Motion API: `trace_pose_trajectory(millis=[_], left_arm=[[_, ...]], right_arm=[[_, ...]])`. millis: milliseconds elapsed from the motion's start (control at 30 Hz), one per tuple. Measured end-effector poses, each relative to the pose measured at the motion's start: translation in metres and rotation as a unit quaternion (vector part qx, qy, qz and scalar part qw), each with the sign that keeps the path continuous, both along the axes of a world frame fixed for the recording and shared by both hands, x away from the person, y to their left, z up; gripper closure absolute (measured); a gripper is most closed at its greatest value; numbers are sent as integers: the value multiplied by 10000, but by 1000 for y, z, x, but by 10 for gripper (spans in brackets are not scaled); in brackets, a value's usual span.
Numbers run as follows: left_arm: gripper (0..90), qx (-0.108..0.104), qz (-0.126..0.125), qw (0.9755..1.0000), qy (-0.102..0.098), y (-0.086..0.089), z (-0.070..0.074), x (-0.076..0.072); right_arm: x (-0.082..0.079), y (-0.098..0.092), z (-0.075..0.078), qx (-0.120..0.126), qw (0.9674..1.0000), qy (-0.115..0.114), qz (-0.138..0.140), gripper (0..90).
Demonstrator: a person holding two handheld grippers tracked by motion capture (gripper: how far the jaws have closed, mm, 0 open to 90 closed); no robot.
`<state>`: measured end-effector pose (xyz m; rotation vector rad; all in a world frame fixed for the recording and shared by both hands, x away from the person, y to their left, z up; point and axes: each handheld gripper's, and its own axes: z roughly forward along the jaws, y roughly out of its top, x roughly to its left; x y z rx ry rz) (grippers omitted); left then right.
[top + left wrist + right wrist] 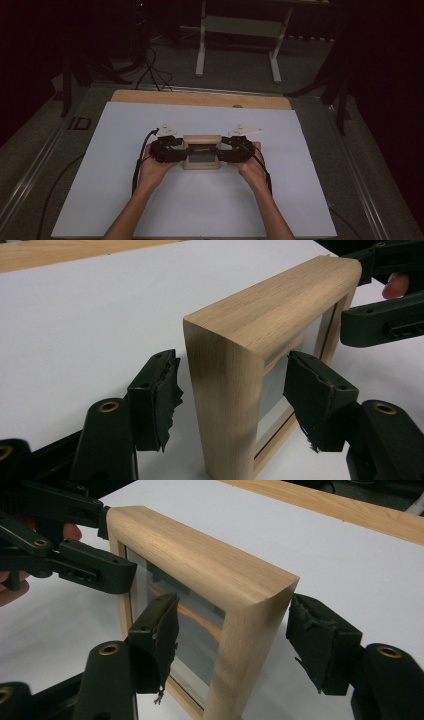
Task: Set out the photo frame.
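Only readable marking: the letters "ID" in pale print on the dark floor mat (80, 123), left of the white surface (150, 210), in the high view. Nothing legible on the wooden frame (201, 152); the gripper views carry no print.

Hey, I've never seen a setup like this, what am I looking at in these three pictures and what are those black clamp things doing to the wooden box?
A person sits at a table covered with a white sheet and holds a hand-operated gripper in each hand. The high view looks down from above: the left gripper and right gripper flank a wooden frame with a glass front, standing upright on edge. The other two pictures come from cameras riding on each gripper. In the left gripper view, its black fingers straddle one end of the frame with gaps on both sides. The right gripper view shows the same at the other end, fingers apart from the wood. So neither clamp grips it now.
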<state>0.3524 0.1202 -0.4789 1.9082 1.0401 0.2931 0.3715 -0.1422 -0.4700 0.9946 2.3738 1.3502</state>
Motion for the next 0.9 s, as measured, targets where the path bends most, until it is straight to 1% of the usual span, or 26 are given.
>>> trace_pose_trajectory(millis=[200,300,400,600,633,800,833,867,900], left_arm=[[384,1,13,10000,-63,3,5,-6],[384,-3,9,9999,-122,6,8,-12],[384,-12,18,9999,-148,8,10,-15],[388,5,-1,9998,-199,14,13,-22],[388,47,-16,9998,-211,15,13,-25],[389,111,-23,9996,-250,20,15,-31],[389,140,-29,9996,-262,21,16,-33],[389,169,-42,9994,-284,23,17,-35],[389,194,-50,9993,-308,26,18,-39]], right_arm=[[-5,-2,3,21,10000,-32,21,351],[-9,-5,7,19,10000,-72,23,341],[-11,-8,9,20,10000,-88,13,340],[-18,-17,11,-54,9999,-118,-69,341],[-20,-20,11,-83,9999,-131,-57,341],[-24,-26,11,-162,9998,-116,-84,348],[-26,-29,11,-193,9997,-127,-96,355],[-26,-29,11,-193,9997,-127,-96,355],[-28,-33,10,-189,9997,-130,-111,355]])
